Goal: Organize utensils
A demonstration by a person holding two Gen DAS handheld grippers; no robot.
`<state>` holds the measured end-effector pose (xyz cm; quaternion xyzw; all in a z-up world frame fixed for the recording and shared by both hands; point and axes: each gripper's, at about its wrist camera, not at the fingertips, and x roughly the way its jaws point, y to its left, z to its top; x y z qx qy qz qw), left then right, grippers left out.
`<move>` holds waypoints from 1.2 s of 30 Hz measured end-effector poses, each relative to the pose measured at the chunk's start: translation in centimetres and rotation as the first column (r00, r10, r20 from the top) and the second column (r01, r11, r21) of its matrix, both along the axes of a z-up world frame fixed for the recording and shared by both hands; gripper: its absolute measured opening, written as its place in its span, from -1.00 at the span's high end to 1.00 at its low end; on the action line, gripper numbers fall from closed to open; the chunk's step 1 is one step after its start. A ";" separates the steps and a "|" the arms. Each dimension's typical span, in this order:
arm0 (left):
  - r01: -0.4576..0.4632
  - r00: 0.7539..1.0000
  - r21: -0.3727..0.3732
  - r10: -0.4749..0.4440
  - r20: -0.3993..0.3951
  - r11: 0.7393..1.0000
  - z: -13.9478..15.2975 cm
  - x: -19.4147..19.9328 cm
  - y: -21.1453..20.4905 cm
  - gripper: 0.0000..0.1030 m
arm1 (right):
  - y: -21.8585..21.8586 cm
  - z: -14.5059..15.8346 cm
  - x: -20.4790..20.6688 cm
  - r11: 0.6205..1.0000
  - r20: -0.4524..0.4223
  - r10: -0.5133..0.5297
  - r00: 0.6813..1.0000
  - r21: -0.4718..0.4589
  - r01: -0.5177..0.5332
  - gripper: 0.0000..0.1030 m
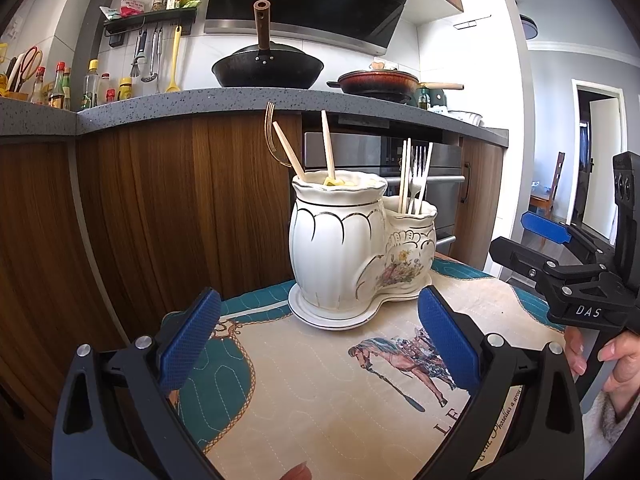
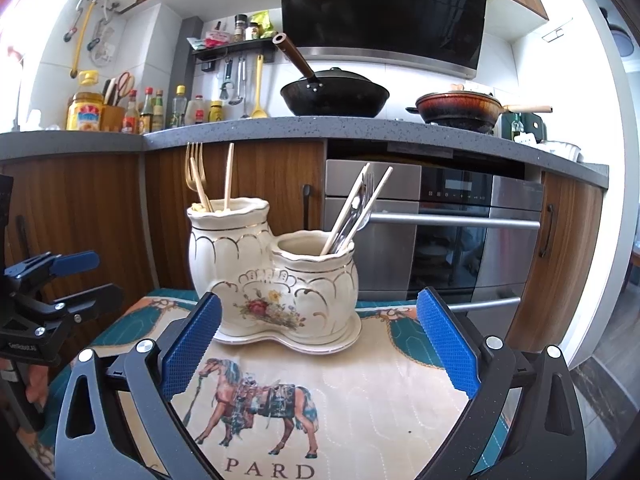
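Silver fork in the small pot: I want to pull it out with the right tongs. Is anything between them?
Nothing visible between the right tongs and the fork, only bare cloth. Two chopsticks flank it in the pot.

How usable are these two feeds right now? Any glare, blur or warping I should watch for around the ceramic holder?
Left wrist view: the ceramic holder is sharp and evenly lit; the right-hand wall is blown out white, and the countertop bows from fisheye distortion. Right wrist view: the holder and silver forks read clearly; glare washes out the upper left corner, and the oven front curves toward the edge.
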<state>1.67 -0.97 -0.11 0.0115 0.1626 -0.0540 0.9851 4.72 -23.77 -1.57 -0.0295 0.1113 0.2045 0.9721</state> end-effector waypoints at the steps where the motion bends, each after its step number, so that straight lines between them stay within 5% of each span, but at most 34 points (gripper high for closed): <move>1: 0.000 1.000 0.000 0.000 0.001 1.000 0.0 0.0 0.0 -0.89 | 0.0 0.0 0.0 1.000 0.000 0.000 1.000 0.000 0.000 -0.89; 36: -0.006 1.000 0.006 0.006 -0.004 1.000 0.0 0.0 0.1 -0.89 | 0.0 0.0 0.0 1.000 0.000 0.000 1.000 -0.001 0.000 -0.90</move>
